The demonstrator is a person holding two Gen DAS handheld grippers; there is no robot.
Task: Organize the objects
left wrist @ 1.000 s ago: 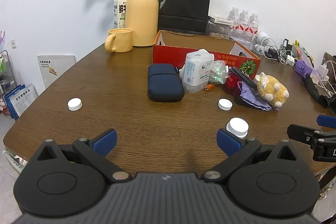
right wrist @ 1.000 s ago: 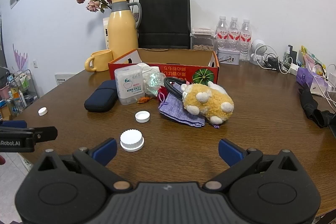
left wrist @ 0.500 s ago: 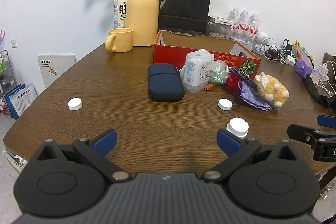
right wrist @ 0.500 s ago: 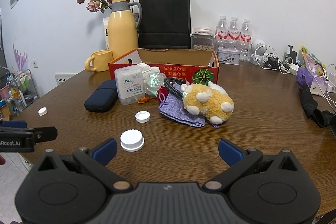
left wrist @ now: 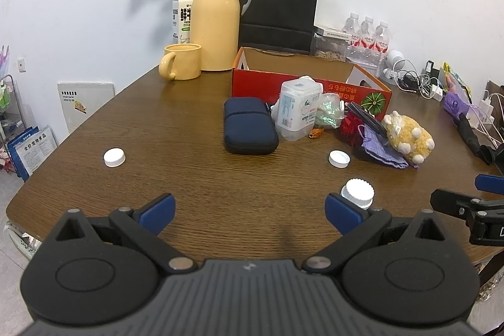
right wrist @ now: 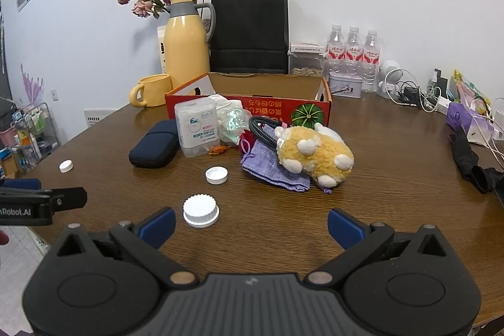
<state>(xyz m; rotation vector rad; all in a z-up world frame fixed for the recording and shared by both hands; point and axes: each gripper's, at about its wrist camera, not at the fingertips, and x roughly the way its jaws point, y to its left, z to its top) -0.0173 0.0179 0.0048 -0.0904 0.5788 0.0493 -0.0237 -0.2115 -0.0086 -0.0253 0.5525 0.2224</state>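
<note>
A red cardboard box [left wrist: 310, 84] [right wrist: 252, 107] stands mid-table, its top open. In front of it lie a navy pouch [left wrist: 249, 125] [right wrist: 154, 145], a white tissue pack [left wrist: 297, 109] [right wrist: 197, 128], a purple cloth bag [right wrist: 274, 169], a yellow plush toy [left wrist: 408, 137] [right wrist: 315, 155] and a black cable [right wrist: 263, 131]. Three white caps rest on the wood: a ribbed one [left wrist: 357, 192] [right wrist: 201, 210], an upturned one [left wrist: 339, 158] [right wrist: 216, 174] and one far left [left wrist: 114, 157] [right wrist: 66, 166]. My left gripper [left wrist: 250, 210] and right gripper [right wrist: 250, 225] hover open and empty over the near edge.
A yellow thermos [left wrist: 215, 18], a yellow mug [left wrist: 181, 62], a black paper bag [left wrist: 277, 11] and several water bottles [right wrist: 352, 51] line the back wall. Chargers and cables [right wrist: 419, 93] and a folded black umbrella [right wrist: 472, 159] lie at the right. The table's front edge is near.
</note>
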